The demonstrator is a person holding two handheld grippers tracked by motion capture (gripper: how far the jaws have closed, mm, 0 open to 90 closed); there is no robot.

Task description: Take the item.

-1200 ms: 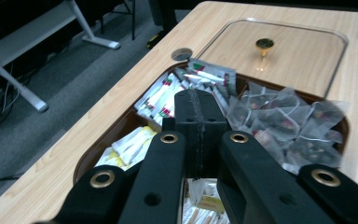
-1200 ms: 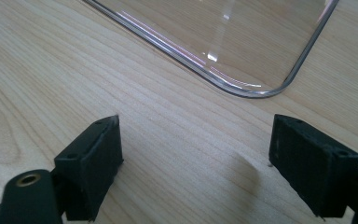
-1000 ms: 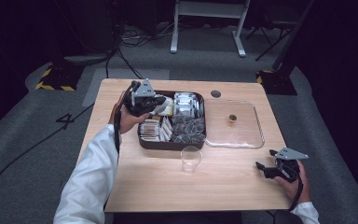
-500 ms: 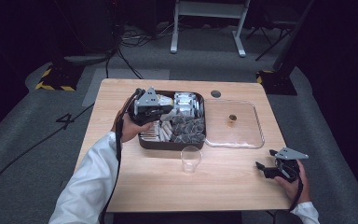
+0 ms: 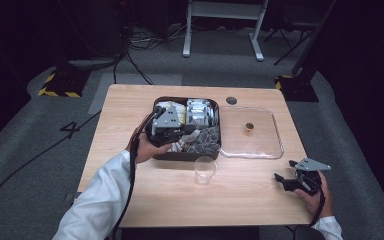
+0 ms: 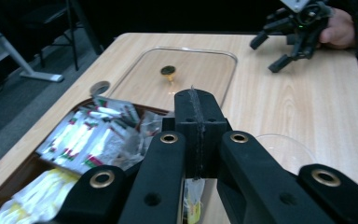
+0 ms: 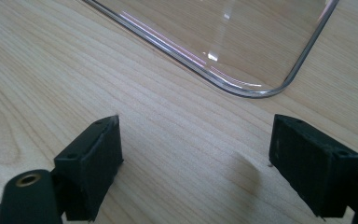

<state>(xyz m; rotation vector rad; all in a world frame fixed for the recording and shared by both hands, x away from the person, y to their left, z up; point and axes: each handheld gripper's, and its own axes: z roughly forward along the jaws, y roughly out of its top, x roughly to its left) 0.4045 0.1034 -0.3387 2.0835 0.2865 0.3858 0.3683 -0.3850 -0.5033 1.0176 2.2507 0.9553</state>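
— Jaws of the left gripper (image 6: pixel 196 135) are clenched on a small sachet (image 6: pixel 192 203) just above the tray's (image 5: pixel 158 152) edge; right gripper (image 5: pixel 286 181) released, idle on the worktop (image 5: pixel 250 200).

— Feather-light, crinkly, probably slippery. Pinch its sealed edge.

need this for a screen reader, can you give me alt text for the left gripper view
The left gripper, its black jaws shut on a small packet that hangs below them, is held over a dark tray of sachets on a wooden table. Beyond lie a clear lid and a clear cup; farther off, the right gripper is open.
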